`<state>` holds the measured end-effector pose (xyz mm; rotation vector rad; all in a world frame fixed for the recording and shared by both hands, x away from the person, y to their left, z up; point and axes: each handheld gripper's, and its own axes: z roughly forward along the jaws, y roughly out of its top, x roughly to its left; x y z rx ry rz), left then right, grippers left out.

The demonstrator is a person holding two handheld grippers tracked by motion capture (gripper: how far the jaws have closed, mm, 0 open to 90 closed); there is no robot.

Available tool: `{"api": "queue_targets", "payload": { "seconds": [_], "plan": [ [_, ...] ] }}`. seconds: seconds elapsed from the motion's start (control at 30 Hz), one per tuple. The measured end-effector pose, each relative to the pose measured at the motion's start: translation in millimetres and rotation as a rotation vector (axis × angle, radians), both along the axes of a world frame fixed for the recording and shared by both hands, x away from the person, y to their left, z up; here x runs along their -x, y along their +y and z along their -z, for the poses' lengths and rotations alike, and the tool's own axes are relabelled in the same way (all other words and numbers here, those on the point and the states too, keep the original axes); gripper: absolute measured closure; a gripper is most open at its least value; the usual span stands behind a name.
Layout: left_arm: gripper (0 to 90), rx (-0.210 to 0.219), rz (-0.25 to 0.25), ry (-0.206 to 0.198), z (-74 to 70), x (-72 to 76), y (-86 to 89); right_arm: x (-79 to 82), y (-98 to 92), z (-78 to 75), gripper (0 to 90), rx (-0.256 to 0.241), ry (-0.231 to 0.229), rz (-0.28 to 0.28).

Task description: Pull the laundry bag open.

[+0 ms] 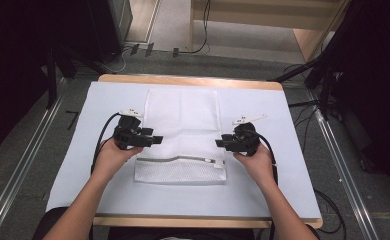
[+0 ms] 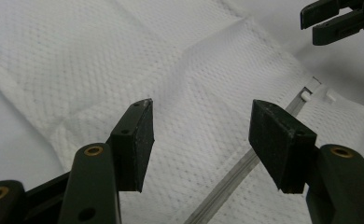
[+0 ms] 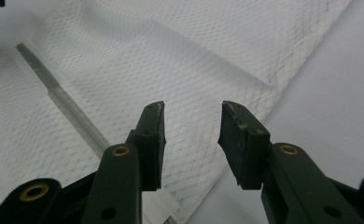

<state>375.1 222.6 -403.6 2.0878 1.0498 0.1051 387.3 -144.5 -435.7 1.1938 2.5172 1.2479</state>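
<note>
A white mesh laundry bag point(image 1: 181, 116) lies flat on the middle of the table, its grey zipper point(image 1: 175, 159) running across near the front edge with the white pull point(image 1: 216, 163) at the right end. My left gripper point(image 1: 156, 140) hovers open at the bag's left edge, pointing right. In the left gripper view my left gripper point(image 2: 201, 112) stands wide open over the mesh point(image 2: 189, 60), with the zipper point(image 2: 236, 179) below. My right gripper point(image 1: 218, 143) is open at the bag's right edge, pointing left. In the right gripper view my right gripper point(image 3: 192, 112) hangs open above the mesh point(image 3: 171, 51), holding nothing.
A white cover point(image 1: 108, 100) spreads over the wooden table point(image 1: 193, 80). Bare cover lies to the left and right of the bag. Black cables point(image 1: 100, 142) trail from both grippers. Dark stands and floor cables surround the table.
</note>
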Motion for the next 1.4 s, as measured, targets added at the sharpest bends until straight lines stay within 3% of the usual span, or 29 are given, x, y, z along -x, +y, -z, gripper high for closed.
{"api": "queue_targets", "payload": {
  "seconds": [0.43,0.57,0.83,1.17,1.4],
  "plan": [
    [41.8,-0.008,0.078,-0.007,-3.7,6.2,-31.8,24.8,-1.4,-0.9,76.4,0.006,0.006,-0.036],
    [41.7,0.004,0.096,0.014,-1.8,6.0,-42.3,26.3,-1.7,2.5,78.0,0.012,0.017,-0.037],
    [42.1,-0.010,0.136,0.007,2.2,6.1,-61.4,29.2,0.5,12.4,82.9,0.029,0.042,-0.047],
    [47.7,-0.002,0.182,0.022,7.7,7.0,-84.3,33.6,4.4,21.6,88.8,0.067,0.066,-0.067],
    [53.9,-0.022,0.223,0.023,14.5,9.2,-101.3,31.9,4.5,31.5,89.8,0.079,0.080,-0.077]
  ]
}}
